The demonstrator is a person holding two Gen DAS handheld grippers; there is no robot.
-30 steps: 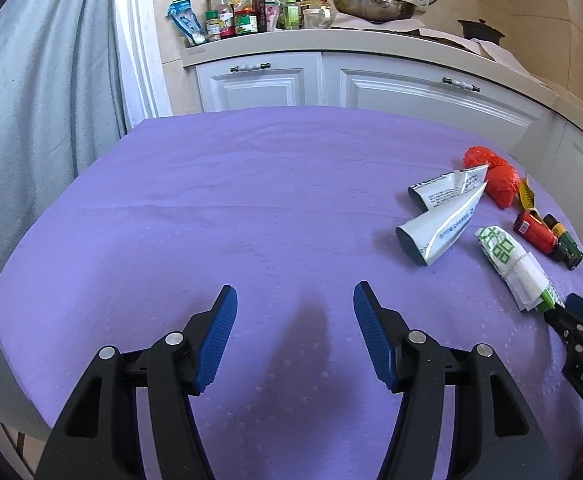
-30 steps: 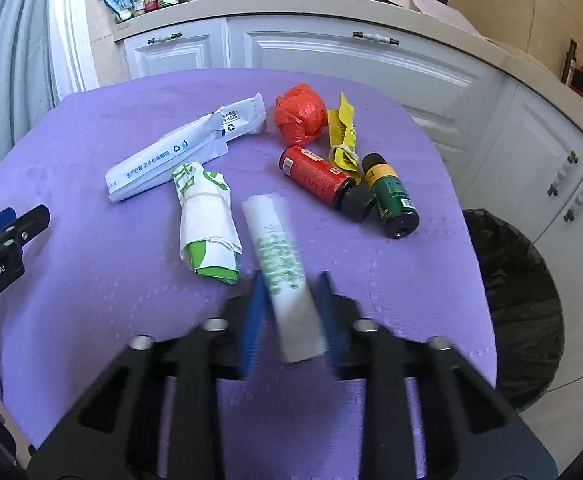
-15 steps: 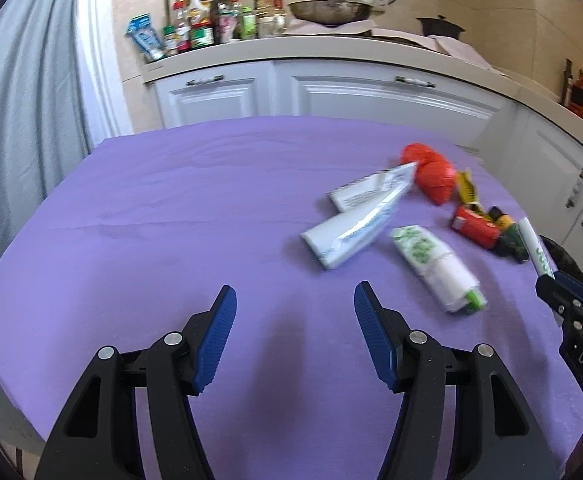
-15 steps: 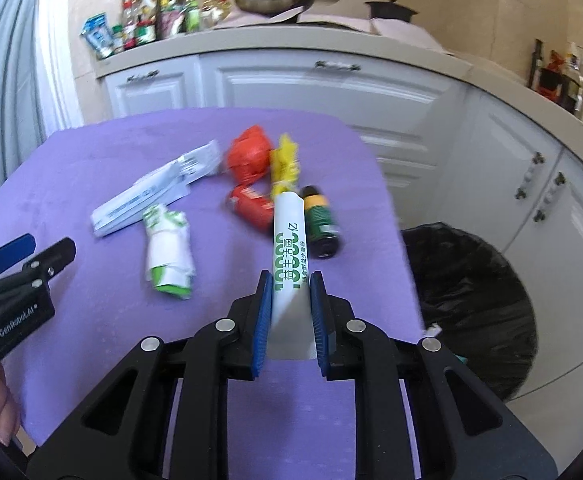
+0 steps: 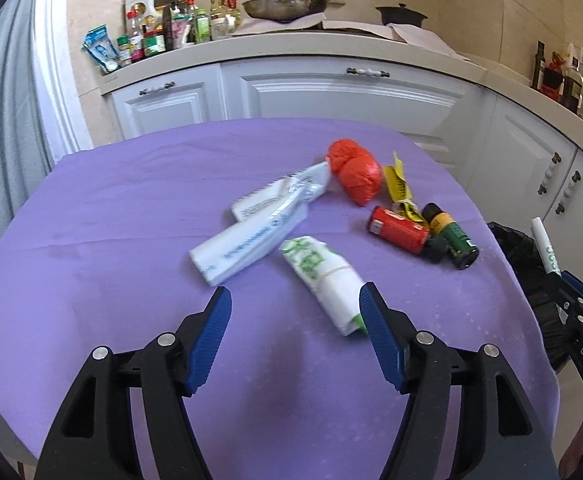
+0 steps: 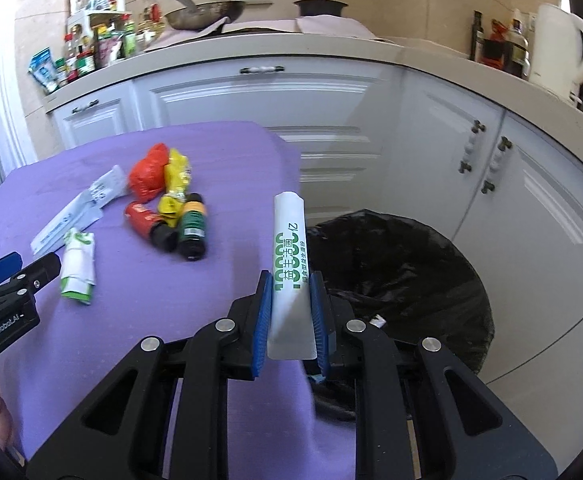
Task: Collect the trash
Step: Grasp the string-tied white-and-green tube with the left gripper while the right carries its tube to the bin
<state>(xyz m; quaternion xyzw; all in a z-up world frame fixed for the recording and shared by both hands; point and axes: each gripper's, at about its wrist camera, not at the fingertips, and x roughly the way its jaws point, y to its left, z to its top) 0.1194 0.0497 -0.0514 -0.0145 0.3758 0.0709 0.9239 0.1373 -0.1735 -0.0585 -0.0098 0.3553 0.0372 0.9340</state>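
While the right gripper (image 6: 290,312) jaws clench a white green-printed tube (image 6: 289,248) beside the black-lined bin (image 6: 403,280) at three o'clock, the left gripper (image 5: 295,312) jaws are opening (empty); six items remain on the purple surface (image 5: 131,240).

Worktop (image 5: 103,240): purple cloth, under my jaws.
On it: white pouches (image 5: 251,236), green-white packet (image 5: 323,276), red bag (image 5: 355,176), yellow wrapper (image 5: 398,188), red bottle (image 5: 397,230), green bottle (image 5: 453,236).

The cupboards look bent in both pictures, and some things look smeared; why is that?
Both wrist views use a fisheye lens, so the white cupboards bow and the corners go black. Left wrist view: the red can and green-printed packet are blurred. Right wrist view: the held white tube is sharper.
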